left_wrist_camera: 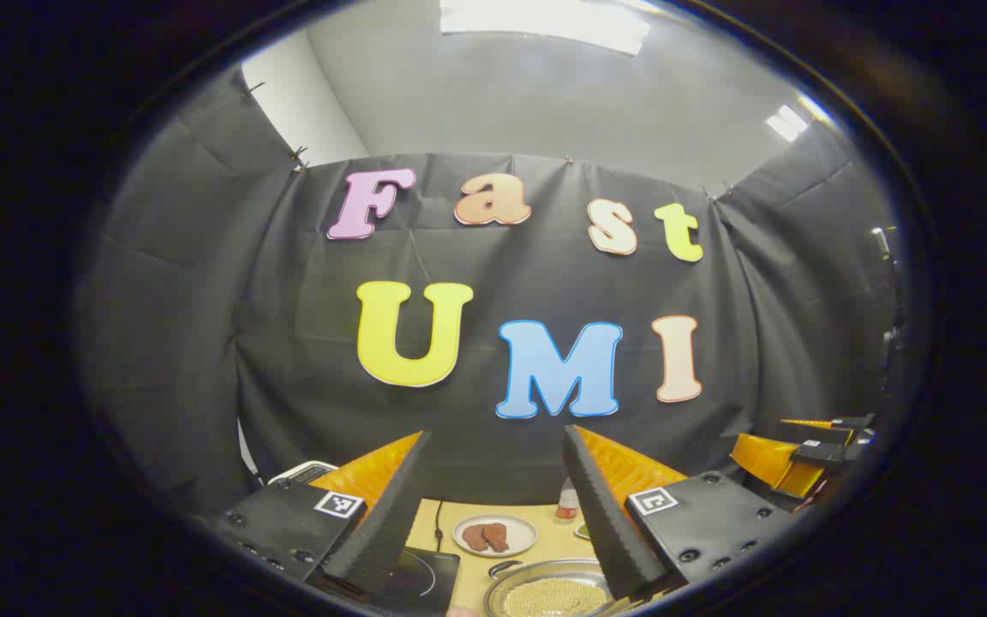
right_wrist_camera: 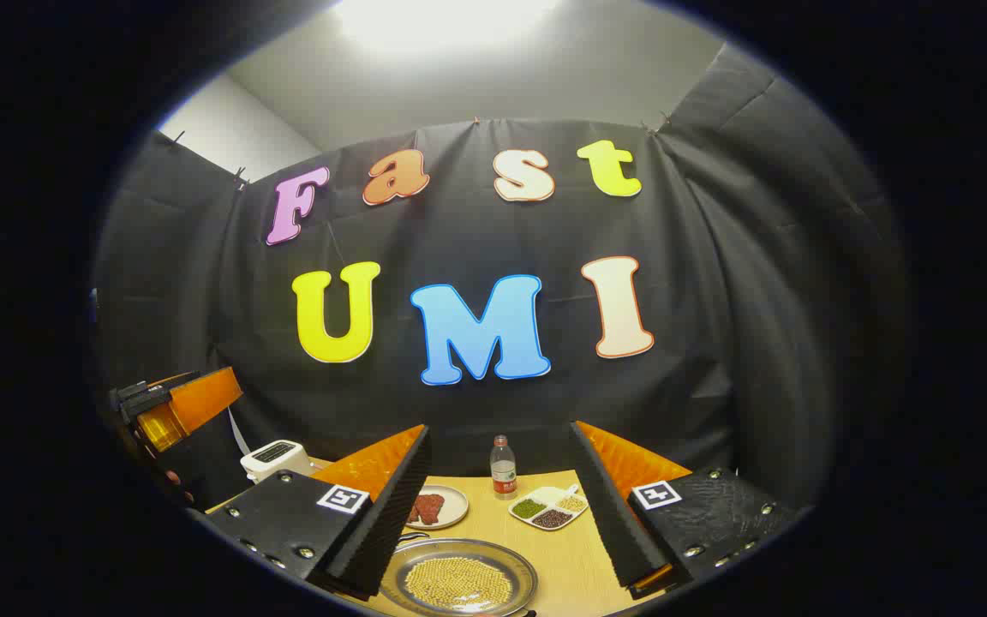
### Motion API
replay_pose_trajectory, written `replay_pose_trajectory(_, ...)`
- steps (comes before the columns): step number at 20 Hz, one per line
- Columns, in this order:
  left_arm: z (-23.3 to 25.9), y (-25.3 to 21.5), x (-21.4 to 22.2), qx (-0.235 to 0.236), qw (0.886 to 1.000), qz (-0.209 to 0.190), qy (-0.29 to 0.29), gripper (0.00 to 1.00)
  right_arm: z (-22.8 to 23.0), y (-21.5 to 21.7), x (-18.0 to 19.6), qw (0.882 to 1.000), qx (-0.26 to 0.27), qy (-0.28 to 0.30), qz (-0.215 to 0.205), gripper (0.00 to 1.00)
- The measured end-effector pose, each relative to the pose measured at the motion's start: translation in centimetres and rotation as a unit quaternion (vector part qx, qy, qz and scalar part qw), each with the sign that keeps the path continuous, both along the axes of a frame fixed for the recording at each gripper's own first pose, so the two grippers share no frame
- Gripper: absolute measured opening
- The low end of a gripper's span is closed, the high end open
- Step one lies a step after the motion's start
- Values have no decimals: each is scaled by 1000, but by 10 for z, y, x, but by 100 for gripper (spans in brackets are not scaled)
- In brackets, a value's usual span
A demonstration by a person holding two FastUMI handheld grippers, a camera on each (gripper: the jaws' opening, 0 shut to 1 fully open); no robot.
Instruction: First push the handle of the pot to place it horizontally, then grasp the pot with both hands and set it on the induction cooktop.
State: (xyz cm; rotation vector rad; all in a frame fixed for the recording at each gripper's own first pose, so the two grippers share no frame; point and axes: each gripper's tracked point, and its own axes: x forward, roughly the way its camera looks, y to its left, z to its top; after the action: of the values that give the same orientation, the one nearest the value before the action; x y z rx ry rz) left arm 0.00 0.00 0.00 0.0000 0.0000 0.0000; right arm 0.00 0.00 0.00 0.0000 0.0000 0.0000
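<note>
Both grippers, left (left_wrist_camera: 498, 506) and right (right_wrist_camera: 502, 506), jaws apart | I'd drop low, nudge the handle (right_wrist_camera: 408, 538) of the shallow round steel pot (right_wrist_camera: 459, 583) sideways slowly

My two cameras ride high above the table (right_wrist_camera: 562, 557), facing the back wall. Both views share the pot (right_wrist_camera: 459, 578) and the meat plate (left_wrist_camera: 494, 536).

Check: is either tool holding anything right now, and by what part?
Nothing held. Left tool and right tool both stand open above the pot.
</note>
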Motion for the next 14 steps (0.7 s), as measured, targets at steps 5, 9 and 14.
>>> replay_pose_trajectory(5,-10,10,4,-20,1000,-2,11,99,0,6,4,1000,-12,1,-1,96)
replay_pose_trajectory(9,-14,8,4,-5,1000,-13,13,99,-1,8,3,1000,-10,2,-5,96)
replay_pose_trajectory(14,-14,10,-2,-1,1000,-16,14,99,0,7,0,1000,-12,0,-7,96)
